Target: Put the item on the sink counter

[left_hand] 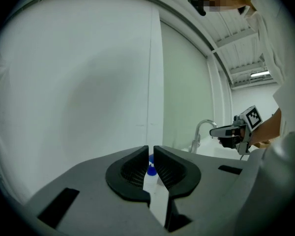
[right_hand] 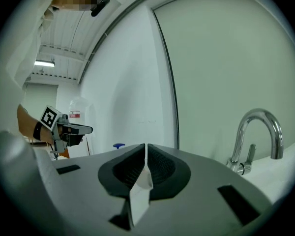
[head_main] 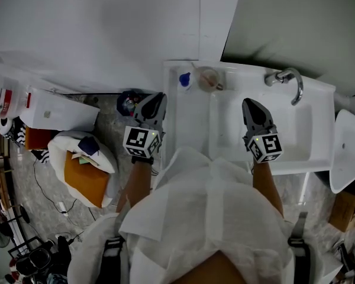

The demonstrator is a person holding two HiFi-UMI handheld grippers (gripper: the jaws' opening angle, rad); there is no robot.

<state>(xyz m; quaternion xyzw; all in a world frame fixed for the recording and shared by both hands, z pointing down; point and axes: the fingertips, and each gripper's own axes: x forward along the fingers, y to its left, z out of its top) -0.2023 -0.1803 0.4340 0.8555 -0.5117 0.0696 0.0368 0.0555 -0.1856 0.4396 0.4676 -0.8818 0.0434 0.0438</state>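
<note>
1. On the floor, off the table's left edge, lie a white box (head_main: 53,108) and a white bag (head_main: 58,149) with an orange thing (head_main: 86,179) in it.
2. The left tongs (head_main: 155,102) hover just outside the left edge of the white table (head_main: 189,123) and point toward the wall. Their own view shows the two pads pressed together but for a thin slit, with nothing pinched.
3. In the table's back left corner stands a small blue-topped item (head_main: 185,80), apart from both tongs. It looks like a capped bottle, though the view is too coarse to be sure. A bit of its blue shows through the slit of the left tongs.
4. Just right of it, along the same back edge, sits a clear round container (head_main: 210,79) with a thin stick in it.
5. The right tongs (head_main: 252,104) hang over the sink basin (head_main: 290,129), with their pads closed on each other and gripping nothing.
6. A chrome faucet (head_main: 289,80) rises from the table's back edge toward the right corner, to the right of the right tongs.
</note>
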